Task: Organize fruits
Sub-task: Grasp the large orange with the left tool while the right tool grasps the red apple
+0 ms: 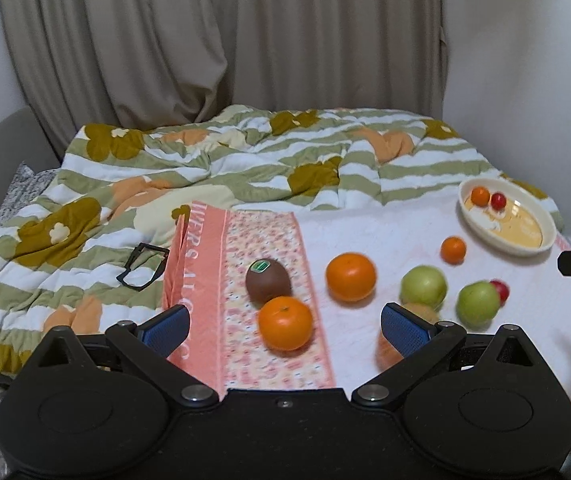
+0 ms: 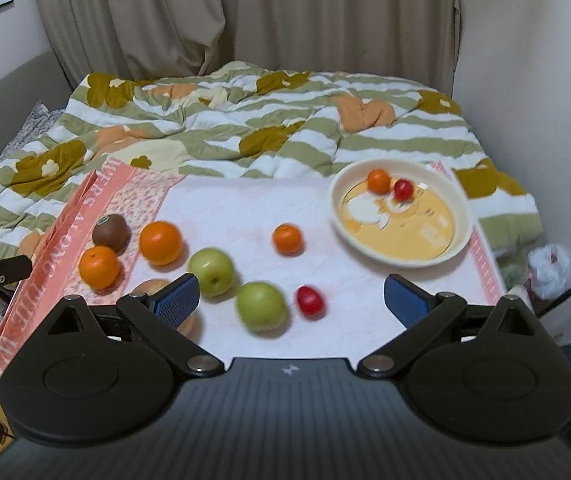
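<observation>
The pink band of the towel (image 2: 67,240) has big white letters on it. In the right wrist view they read "...WERS ALONG THE WA...", and both ends are cut off. In the left wrist view the same band (image 1: 201,264) shows "...WERS AL..." before the rest goes blurry.

The kiwi (image 1: 268,280) has a small green sticker (image 1: 261,266) on top. Its words are too small to read.

The bowl (image 2: 461,240) has marks printed inside, but they are too blurry to read.
</observation>
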`<state>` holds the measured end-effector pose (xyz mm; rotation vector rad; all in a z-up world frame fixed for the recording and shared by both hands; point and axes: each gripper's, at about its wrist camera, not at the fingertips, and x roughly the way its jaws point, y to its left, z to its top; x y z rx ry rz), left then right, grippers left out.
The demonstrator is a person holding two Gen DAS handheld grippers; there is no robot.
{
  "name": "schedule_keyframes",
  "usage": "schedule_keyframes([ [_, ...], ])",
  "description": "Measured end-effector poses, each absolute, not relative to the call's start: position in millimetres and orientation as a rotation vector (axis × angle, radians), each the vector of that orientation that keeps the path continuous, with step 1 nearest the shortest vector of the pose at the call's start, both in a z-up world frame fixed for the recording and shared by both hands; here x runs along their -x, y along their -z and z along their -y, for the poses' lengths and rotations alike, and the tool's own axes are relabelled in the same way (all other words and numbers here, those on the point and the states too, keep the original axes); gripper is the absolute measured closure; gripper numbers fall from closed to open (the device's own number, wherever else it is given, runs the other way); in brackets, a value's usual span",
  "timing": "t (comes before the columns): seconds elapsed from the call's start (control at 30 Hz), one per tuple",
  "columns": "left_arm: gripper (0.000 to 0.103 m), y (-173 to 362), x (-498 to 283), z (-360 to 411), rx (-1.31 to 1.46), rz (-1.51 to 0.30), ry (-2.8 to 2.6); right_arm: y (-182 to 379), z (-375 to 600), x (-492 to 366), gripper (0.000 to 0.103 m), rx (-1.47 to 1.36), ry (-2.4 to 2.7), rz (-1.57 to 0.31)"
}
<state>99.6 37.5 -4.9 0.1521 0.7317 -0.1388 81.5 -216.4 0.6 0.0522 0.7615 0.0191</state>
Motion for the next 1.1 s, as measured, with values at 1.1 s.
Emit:
schedule_keyframes([
  [1.1, 0.037, 122, -216, -52, -0.168, -0.987, 0.352, 117, 100, -127, 0.0, -0.048, -0.149, -0.878],
])
